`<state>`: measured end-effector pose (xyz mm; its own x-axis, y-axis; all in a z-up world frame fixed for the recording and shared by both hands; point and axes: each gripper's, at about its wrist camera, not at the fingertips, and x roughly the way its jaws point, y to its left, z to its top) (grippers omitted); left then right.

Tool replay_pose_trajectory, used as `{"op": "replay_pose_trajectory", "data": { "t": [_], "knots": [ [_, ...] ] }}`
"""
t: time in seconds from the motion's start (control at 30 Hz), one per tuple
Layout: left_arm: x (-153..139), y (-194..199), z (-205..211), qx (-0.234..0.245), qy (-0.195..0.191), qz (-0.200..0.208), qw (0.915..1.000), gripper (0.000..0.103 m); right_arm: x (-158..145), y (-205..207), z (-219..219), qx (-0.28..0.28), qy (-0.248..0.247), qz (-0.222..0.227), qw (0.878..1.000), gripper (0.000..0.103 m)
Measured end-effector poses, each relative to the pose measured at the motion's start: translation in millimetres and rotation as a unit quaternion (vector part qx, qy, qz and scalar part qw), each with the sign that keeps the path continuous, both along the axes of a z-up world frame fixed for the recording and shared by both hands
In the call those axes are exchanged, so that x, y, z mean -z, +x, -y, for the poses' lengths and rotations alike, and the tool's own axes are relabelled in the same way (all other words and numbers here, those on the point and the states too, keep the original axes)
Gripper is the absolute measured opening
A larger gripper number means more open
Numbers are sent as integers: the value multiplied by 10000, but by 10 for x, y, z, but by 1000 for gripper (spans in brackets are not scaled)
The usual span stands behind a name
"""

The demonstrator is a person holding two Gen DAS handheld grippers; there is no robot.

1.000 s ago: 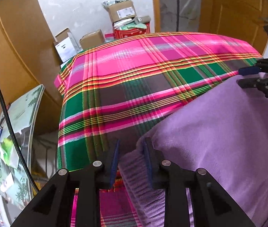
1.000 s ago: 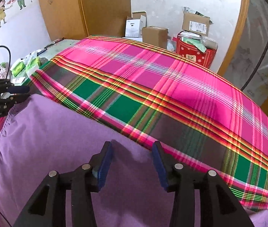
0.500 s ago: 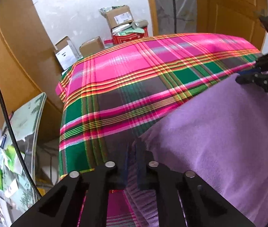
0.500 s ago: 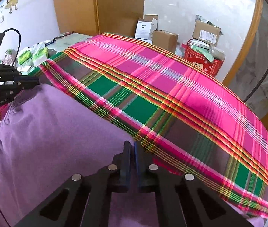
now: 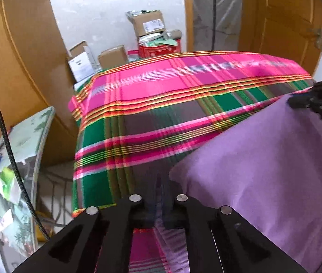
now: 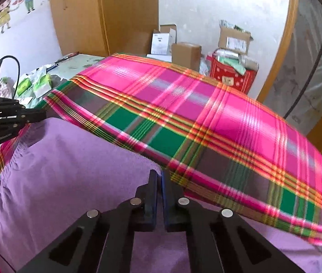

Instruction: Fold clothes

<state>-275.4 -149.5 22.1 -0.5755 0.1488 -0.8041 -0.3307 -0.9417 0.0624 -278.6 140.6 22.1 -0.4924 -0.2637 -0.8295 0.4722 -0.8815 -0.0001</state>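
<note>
Nearest, both claws are pinched closed on the far edge of the purple garment [image 6: 65, 170]: left claw [image 5: 161, 195] at one corner, right claw [image 6: 159, 188] at the other, likely to carry that edge over. Beyond lies the plaid-covered table [image 6: 217, 118].

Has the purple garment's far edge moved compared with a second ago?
Yes. With both grippers shut on it, the purple garment has been carried forward: in the right wrist view its far edge now covers more of the plaid cloth toward the boxes.
</note>
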Motion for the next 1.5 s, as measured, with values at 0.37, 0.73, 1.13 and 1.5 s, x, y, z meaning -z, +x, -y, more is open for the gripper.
{"op": "replay_pose_trajectory", "data": {
  "t": [0.37, 0.73, 1.13, 1.5],
  "knots": [
    [110, -37, -96, 202, -57, 332, 9992, 47, 76, 13, -24, 6, -23, 97, 9999, 4],
    [33, 48, -151, 342, -372, -41, 9987, 9, -60, 134, 38, -39, 41, -220, 9997, 4],
    [30, 56, -98, 103, -346, -159, 9992, 6, -66, 185, 114, 37, 165, -372, 9992, 4],
    [-276, 374, -178, 198, -582, -467, 9970, 3, -480, 734, 80, -38, 87, -787, 9969, 4]
  ]
}}
